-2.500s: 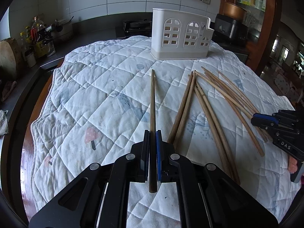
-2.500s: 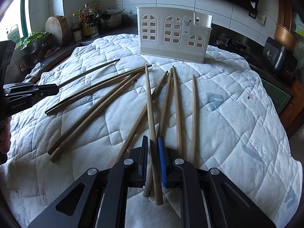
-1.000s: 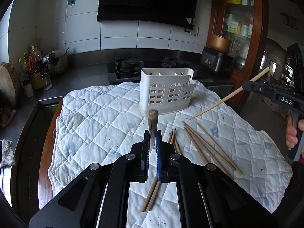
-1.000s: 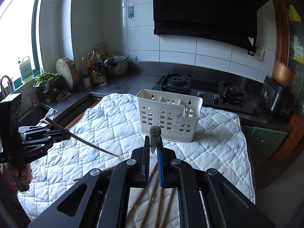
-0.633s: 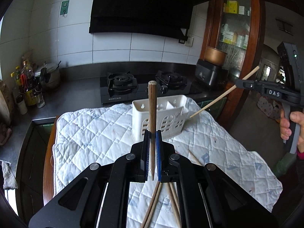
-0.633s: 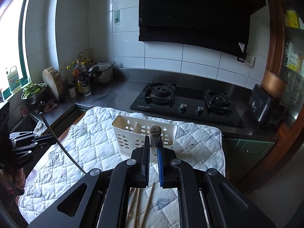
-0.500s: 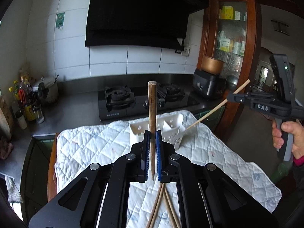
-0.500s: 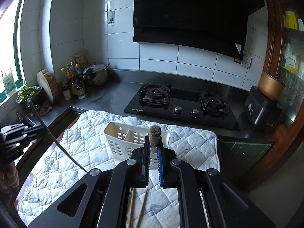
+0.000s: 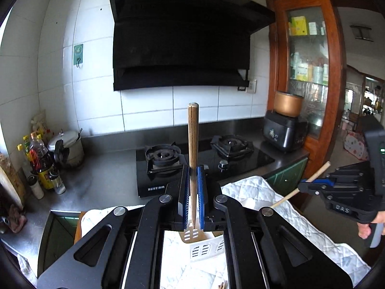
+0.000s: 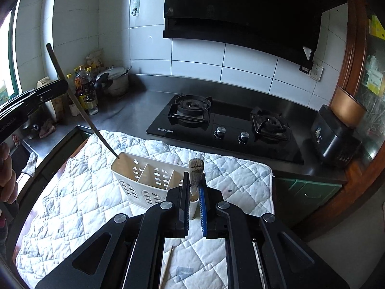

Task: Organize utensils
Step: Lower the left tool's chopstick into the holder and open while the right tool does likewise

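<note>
My left gripper (image 9: pixel 193 183) is shut on a brown wooden chopstick (image 9: pixel 192 144) held upright, its lower tip just above the white slotted utensil holder (image 9: pixel 203 245). In the right wrist view that chopstick (image 10: pixel 79 103) slants down to the left end compartment of the holder (image 10: pixel 144 175). My right gripper (image 10: pixel 194 192) is shut on a second chopstick (image 10: pixel 195 171), seen end-on above the holder's right end. It shows pale in the left wrist view (image 9: pixel 300 187), held by the right gripper (image 9: pixel 305 187).
The holder stands on a white quilted cloth (image 10: pixel 72 204). Loose chopsticks (image 10: pixel 166 265) lie on the cloth near me. Behind are a black gas hob (image 10: pixel 223 125), bottles and a pot (image 10: pixel 101 86) at left, and a dark appliance (image 10: pixel 334 137) at right.
Both grippers have lifted their chopsticks off the cloth, tilted them upright and moved over the holder. The left chopstick's tip has come down to the holder's left compartment.
</note>
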The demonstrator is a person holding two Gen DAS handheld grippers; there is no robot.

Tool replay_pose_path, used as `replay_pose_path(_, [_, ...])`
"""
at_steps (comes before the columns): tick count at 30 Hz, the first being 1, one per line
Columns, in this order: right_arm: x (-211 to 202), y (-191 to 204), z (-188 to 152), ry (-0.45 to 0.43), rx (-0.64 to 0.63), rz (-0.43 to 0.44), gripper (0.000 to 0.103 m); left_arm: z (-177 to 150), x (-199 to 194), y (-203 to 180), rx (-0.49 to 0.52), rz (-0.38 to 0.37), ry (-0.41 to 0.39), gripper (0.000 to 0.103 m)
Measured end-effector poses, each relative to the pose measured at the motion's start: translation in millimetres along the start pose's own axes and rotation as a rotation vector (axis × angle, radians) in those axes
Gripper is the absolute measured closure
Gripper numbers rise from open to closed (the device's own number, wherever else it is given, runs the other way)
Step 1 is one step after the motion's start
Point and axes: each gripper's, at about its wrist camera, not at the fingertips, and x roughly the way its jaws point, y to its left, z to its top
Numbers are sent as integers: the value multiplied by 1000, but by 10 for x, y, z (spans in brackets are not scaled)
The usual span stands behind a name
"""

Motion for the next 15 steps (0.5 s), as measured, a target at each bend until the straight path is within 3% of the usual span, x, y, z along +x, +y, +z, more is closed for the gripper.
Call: replay_pose_path(15, [443,22,-7,59,4,12,96,-374,696,280,-73,13,180,98])
